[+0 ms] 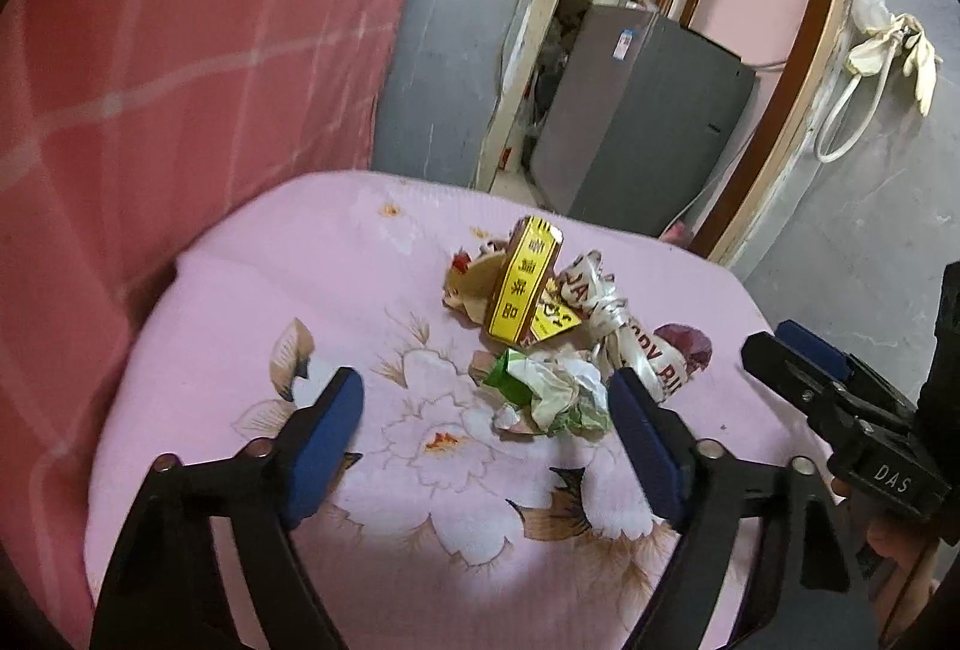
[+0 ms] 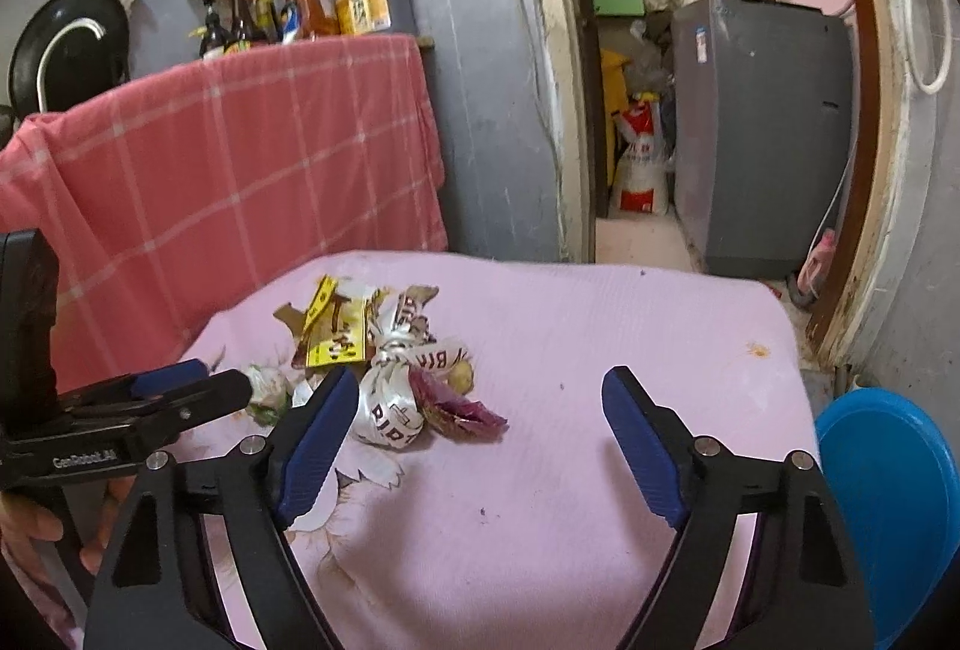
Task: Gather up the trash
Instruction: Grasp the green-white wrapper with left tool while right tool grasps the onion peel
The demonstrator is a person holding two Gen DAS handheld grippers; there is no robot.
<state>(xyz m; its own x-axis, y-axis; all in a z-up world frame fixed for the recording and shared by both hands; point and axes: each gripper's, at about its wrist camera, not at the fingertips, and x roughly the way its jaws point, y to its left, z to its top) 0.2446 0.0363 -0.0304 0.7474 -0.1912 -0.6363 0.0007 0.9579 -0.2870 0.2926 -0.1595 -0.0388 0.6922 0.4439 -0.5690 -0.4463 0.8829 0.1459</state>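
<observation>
**Ana:** Looking along both grippers, what lies ahead?

**Ben:** A pink floral cloth (image 1: pixel 252 302) covers a table. On it sits a small heap of trash (image 1: pixel 540 338): a yellow box (image 1: pixel 521 290), crumpled white paper (image 1: pixel 558 398), a white printed ribbon (image 2: pixel 390 392) and a purple wrapper (image 2: pixel 456 404).

**Ana:** Where are the grippers?

**Ben:** The left gripper (image 1: pixel 486 410) hangs over the cloth, fingers apart and empty, the crumpled paper just beside its right finger. The right gripper (image 2: pixel 480 416) is also spread and holds nothing; the ribbon lies beside its left finger.

**Ana:** Anything else nearby?

**Ben:** A red checked cloth (image 2: pixel 240 158) beyond the table, a blue bin (image 2: pixel 894 500) at its right edge.
</observation>
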